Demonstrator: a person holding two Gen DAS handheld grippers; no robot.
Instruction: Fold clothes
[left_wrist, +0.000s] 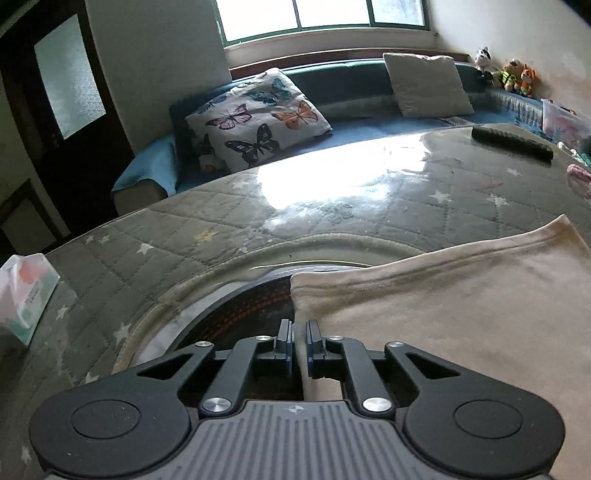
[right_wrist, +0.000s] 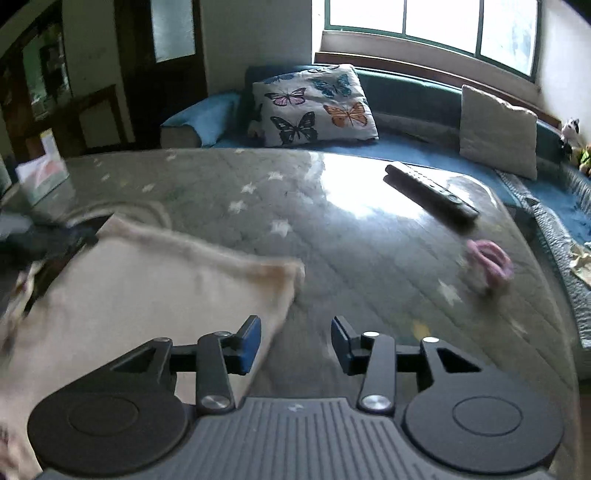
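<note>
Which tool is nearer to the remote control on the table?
Right. The right tool hangs over the table with the remote control ahead, slightly right. The left tool sits at the cream garment's left edge, the remote far off.

Right hand-held gripper (right_wrist: 295, 343): your jaws stand apart, nothing between them.
Cloth (right_wrist: 147, 295): cream, lying toward the surface's (right_wrist: 369, 258) left edge, its corner by your left finger.
Remote (right_wrist: 430, 190): near the far edge.
Pink item (right_wrist: 489, 258): near the right edge, blurred.

Both wrist cameras sit just behind their fingers, angled down across the star-quilted table (left_wrist: 221, 236) toward the far window seat. Left view hangs close over the cream garment's (left_wrist: 461, 314) left edge; right view over its right corner. Both share the butterfly pillow (right_wrist: 314, 105) and remote (right_wrist: 430, 190).
</note>
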